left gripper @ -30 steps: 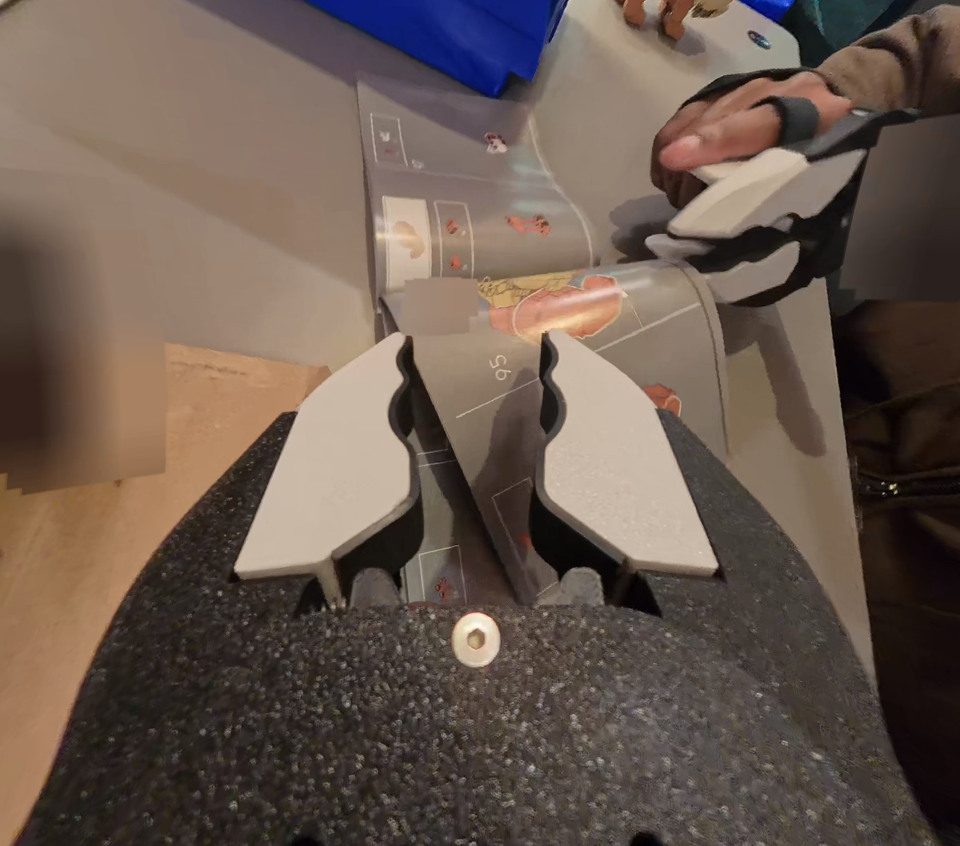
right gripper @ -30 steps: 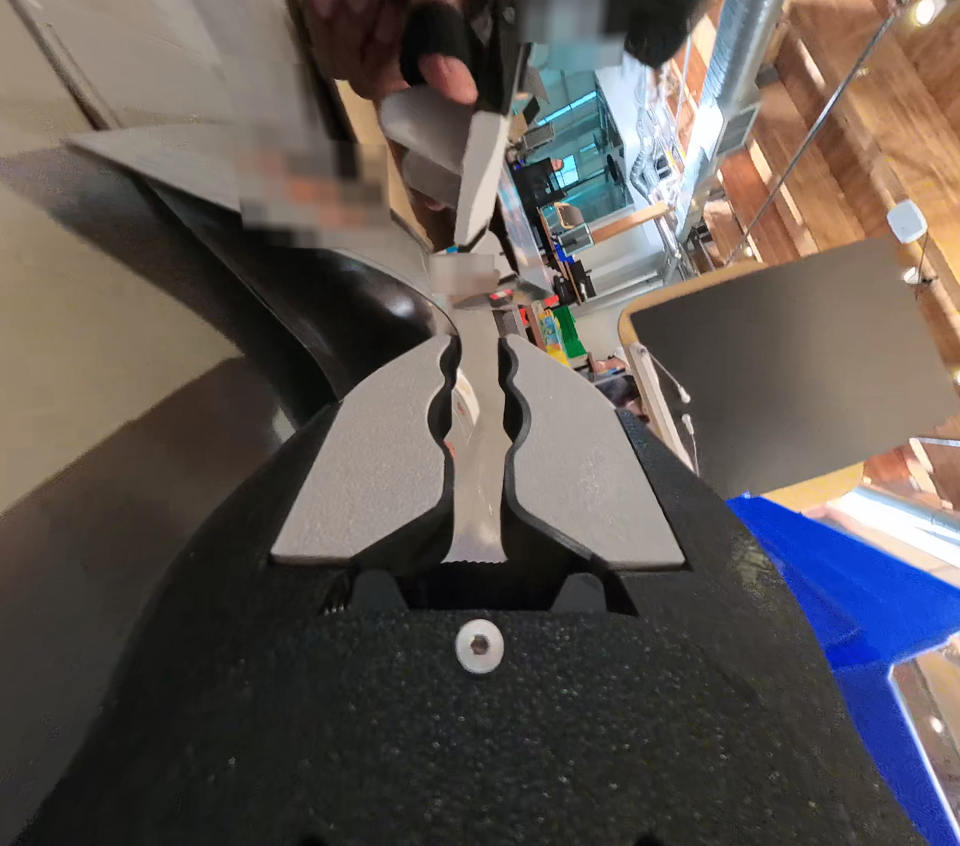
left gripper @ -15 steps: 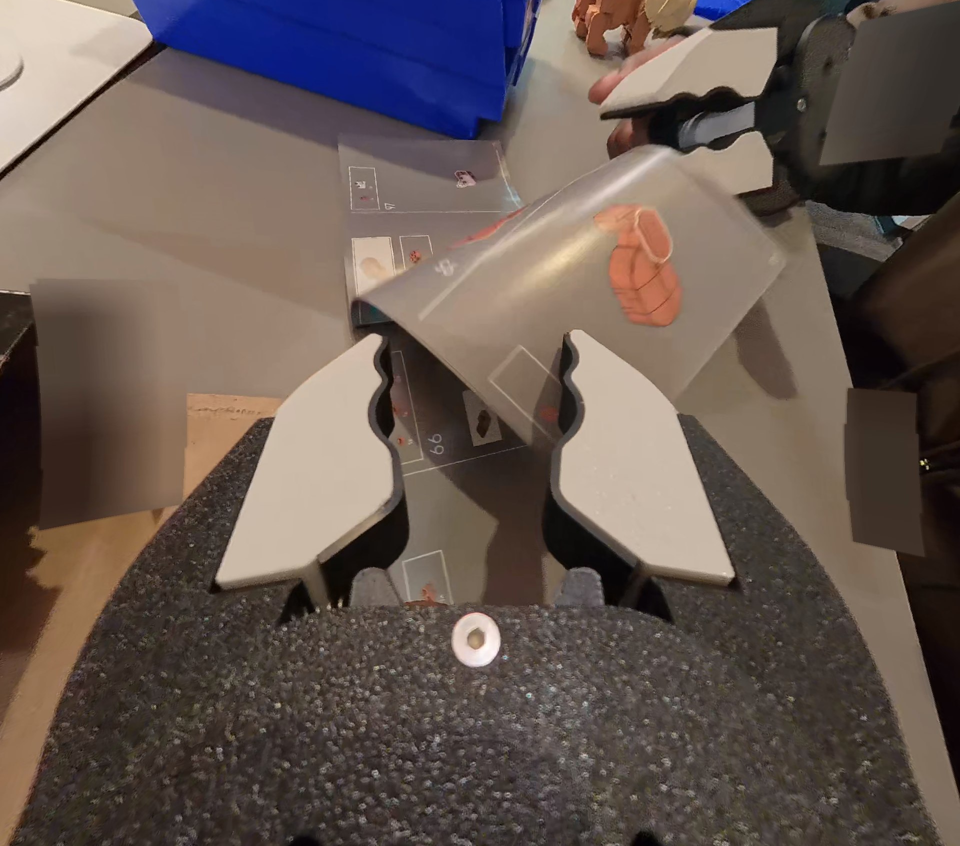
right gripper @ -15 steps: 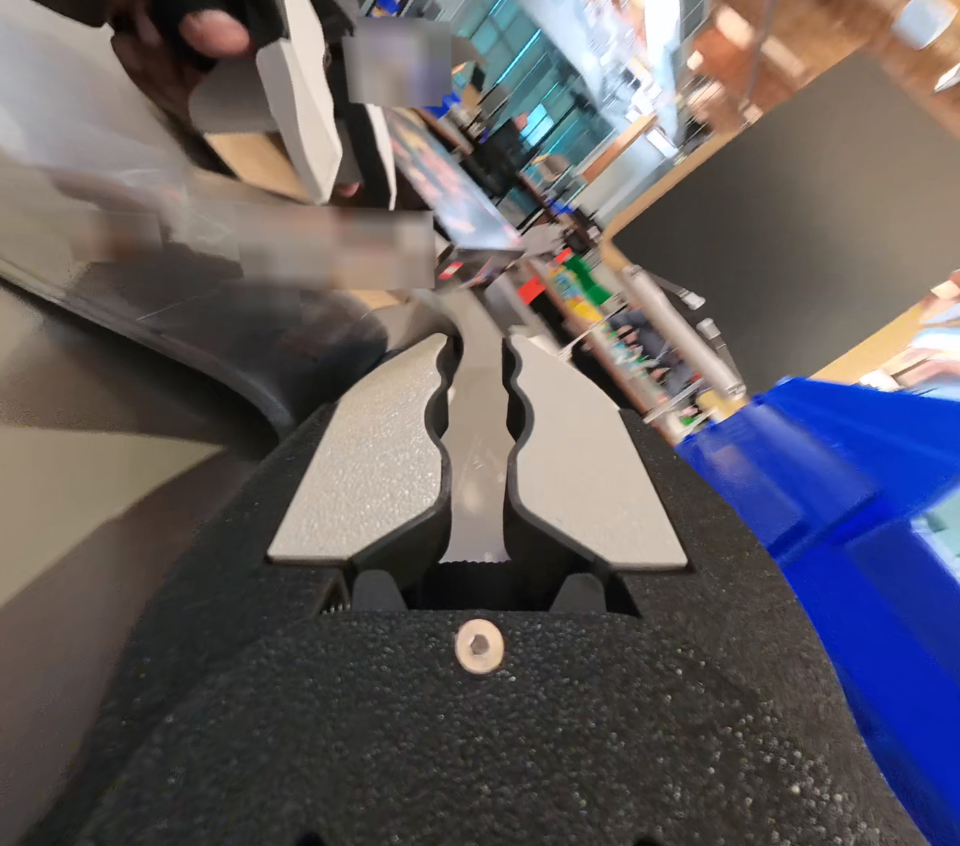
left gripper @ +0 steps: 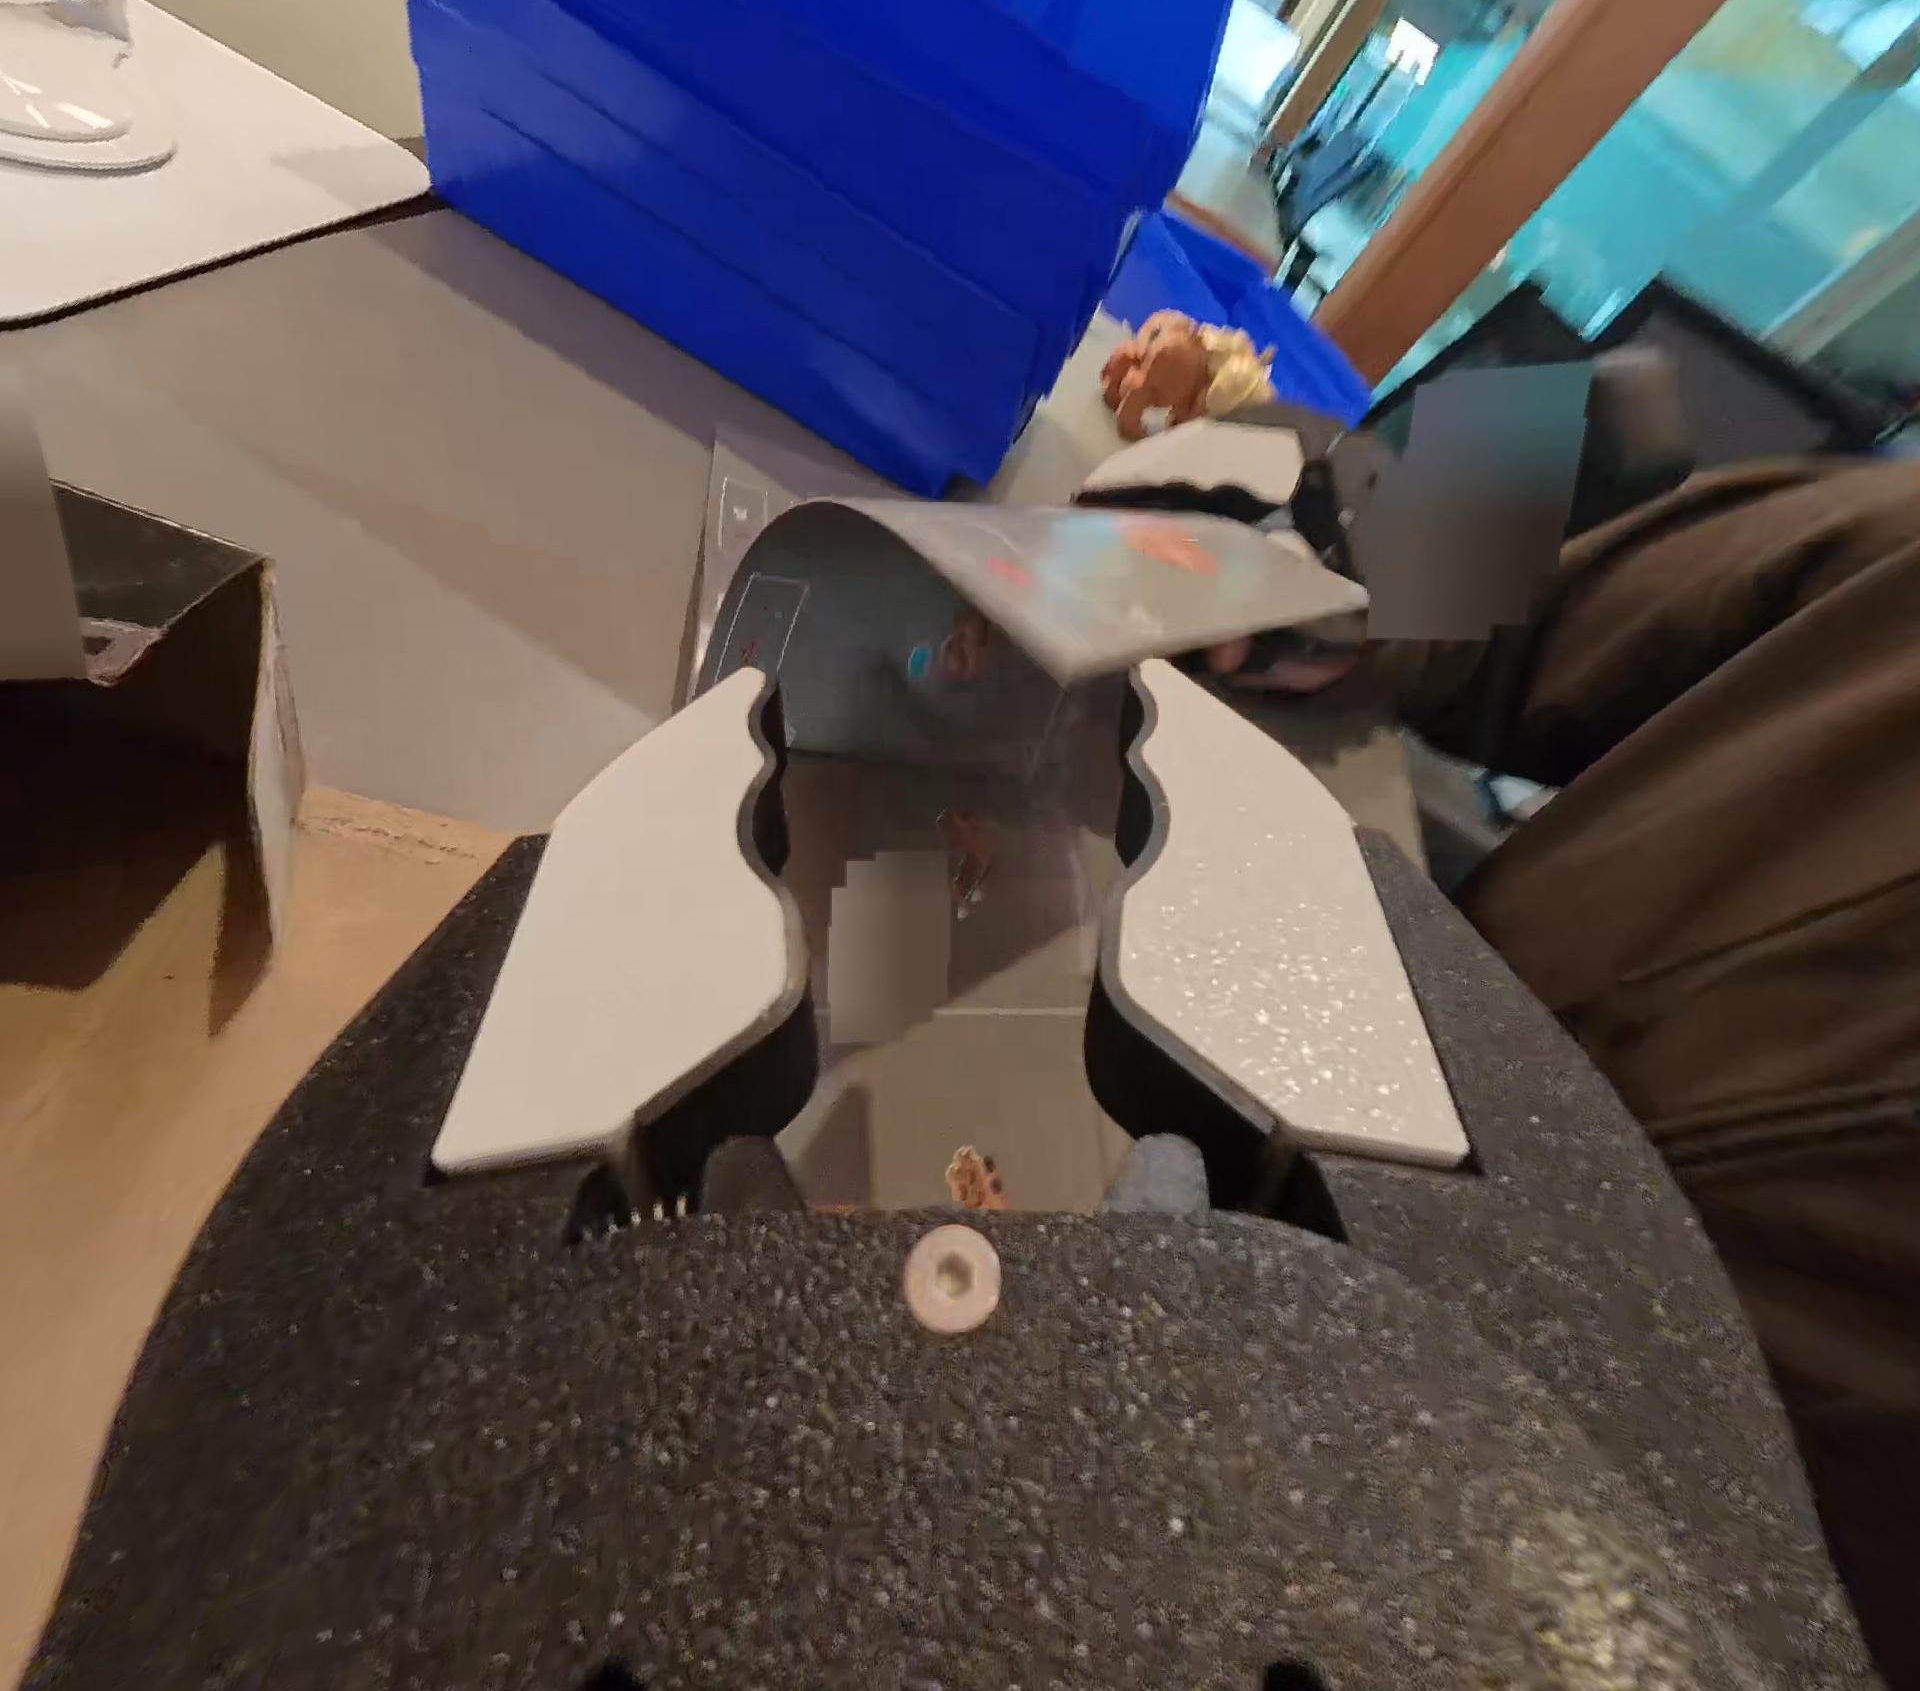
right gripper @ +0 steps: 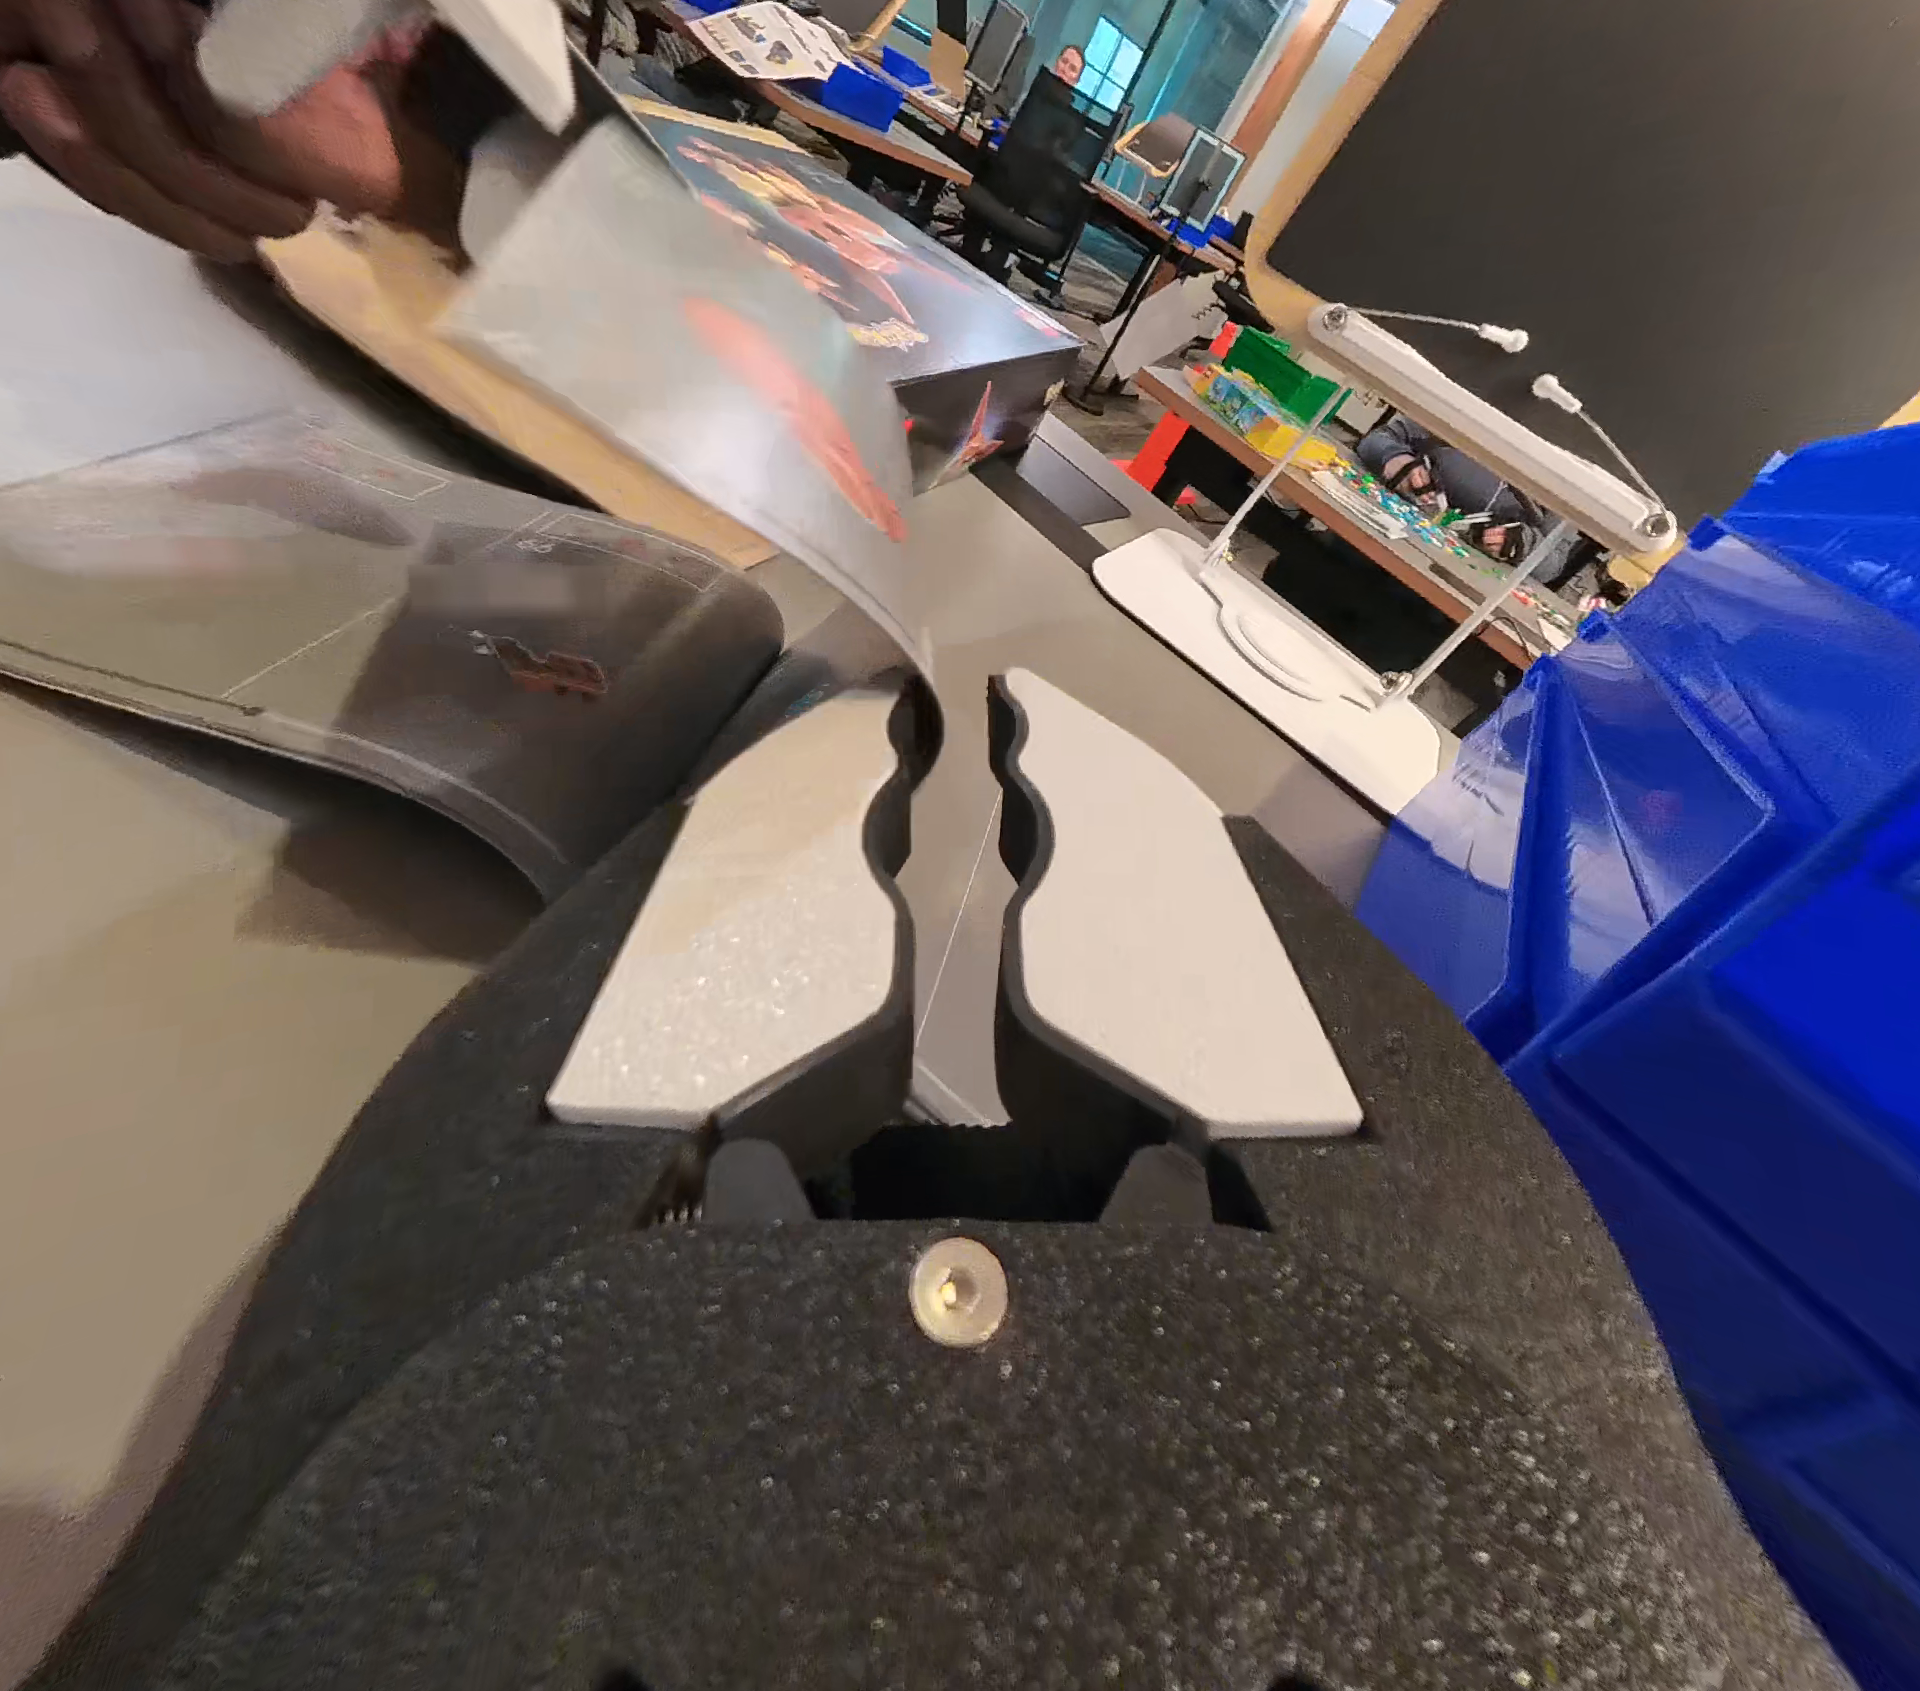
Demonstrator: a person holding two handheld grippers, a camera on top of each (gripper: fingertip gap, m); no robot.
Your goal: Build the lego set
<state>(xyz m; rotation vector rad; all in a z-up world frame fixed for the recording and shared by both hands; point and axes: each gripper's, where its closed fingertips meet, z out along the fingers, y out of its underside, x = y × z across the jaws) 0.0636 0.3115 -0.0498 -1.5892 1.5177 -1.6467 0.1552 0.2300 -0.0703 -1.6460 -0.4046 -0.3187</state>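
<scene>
The right gripper (right gripper: 948,711) pinches the edge of a glossy page (right gripper: 727,394) of the instruction booklet (right gripper: 343,602), lifted in an arch above the grey table (left gripper: 436,498). The left gripper (left gripper: 948,691) has its jaws spread wide, gripping nothing, the page curling just beyond its tips. Farther off, a brown lego animal (left gripper: 1184,379) stands beside stacked blue bins (left gripper: 790,114)

Bare worktop (left gripper: 436,415) lies open left of the booklet (left gripper: 883,706), whose arched page (left gripper: 1049,581) blocks the way ahead; stacked blue bins (left gripper: 790,166) wall off the far side, and a dark box (left gripper: 156,706) crowds the left edge
</scene>
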